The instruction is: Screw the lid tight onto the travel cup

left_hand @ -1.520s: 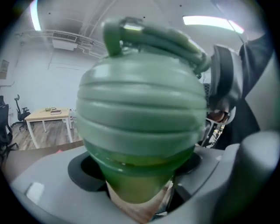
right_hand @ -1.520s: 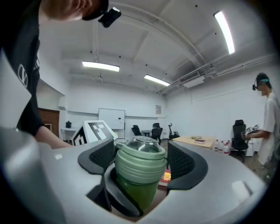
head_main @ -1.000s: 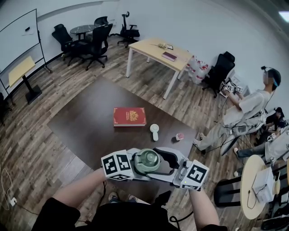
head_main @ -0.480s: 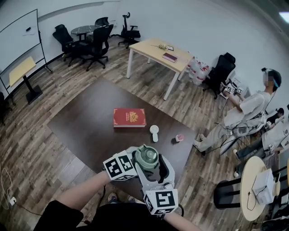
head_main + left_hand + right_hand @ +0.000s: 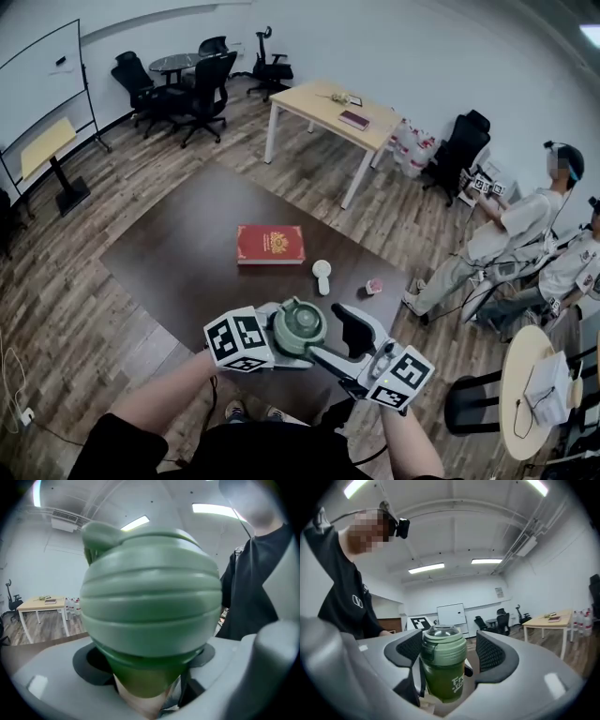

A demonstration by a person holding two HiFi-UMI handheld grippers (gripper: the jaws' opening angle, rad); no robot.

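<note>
In the left gripper's (image 5: pixel 283 339) grip, travel cup (image 5: pixel 444 677) upright, lid (image 5: pixel 300 323) topmost; right gripper (image 5: pixel 339 341) seemingly agape.

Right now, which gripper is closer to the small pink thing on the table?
Right. The right gripper hangs just this side of the pink thing; the left gripper, clamping the travel cup, is farther left.

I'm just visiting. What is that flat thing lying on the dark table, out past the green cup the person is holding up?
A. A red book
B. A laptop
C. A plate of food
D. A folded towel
A: a red book with a gold emblem on its cover lies flat on the dark table, beyond the travel cup and left of a small white object.
</note>
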